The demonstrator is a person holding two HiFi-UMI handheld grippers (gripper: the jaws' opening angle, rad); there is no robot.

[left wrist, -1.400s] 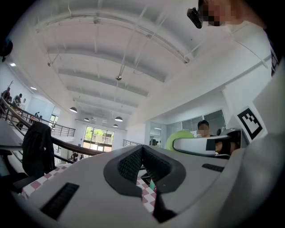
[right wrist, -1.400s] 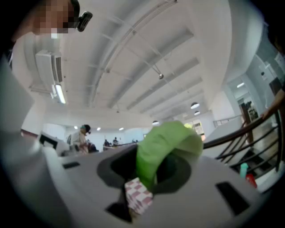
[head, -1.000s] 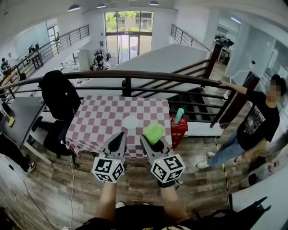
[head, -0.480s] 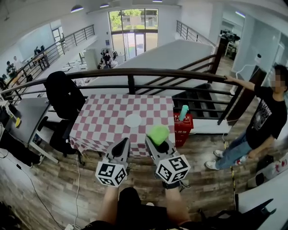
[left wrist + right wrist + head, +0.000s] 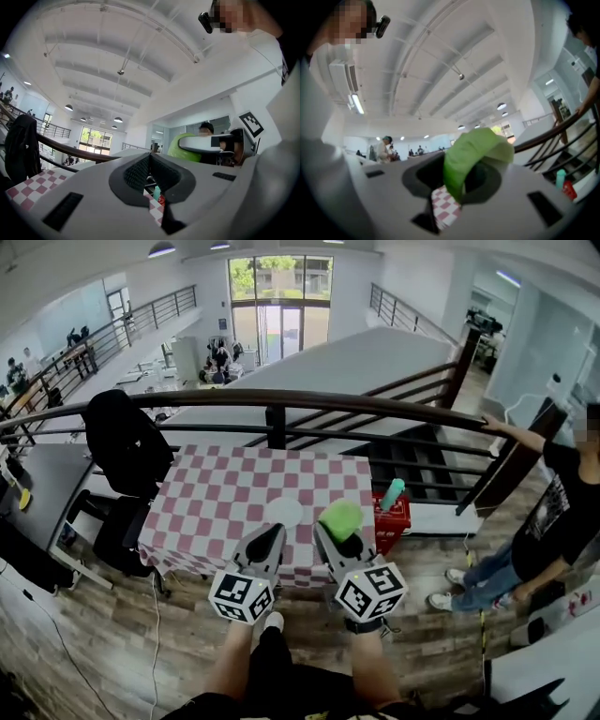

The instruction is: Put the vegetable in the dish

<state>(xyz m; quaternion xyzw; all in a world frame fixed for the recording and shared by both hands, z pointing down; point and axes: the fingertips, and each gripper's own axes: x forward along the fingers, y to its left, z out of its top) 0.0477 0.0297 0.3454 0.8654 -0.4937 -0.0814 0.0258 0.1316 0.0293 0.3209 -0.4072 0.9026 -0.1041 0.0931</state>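
A white dish (image 5: 284,512) lies near the front edge of the table with the red-and-white checked cloth (image 5: 225,493). My right gripper (image 5: 339,538) is shut on a bright green leafy vegetable (image 5: 341,518), held in the air over the table's front right corner, to the right of the dish. In the right gripper view the vegetable (image 5: 474,158) bulges out between the jaws. My left gripper (image 5: 271,534) hangs beside it, shut and empty, just in front of the dish. The left gripper view shows its jaws (image 5: 150,174) closed together, with the vegetable (image 5: 186,148) off to the right.
A black chair draped with a dark jacket (image 5: 122,439) stands left of the table. A dark railing (image 5: 281,405) runs behind it. A red basket (image 5: 394,516) with a teal bottle (image 5: 392,493) sits at the table's right. A person (image 5: 562,512) leans on the railing at the far right.
Both grippers and the vegetable have come nearer the table, whose front edge and dish now lie just past the fingertips. The right gripper's hold on the vegetable is unchanged.
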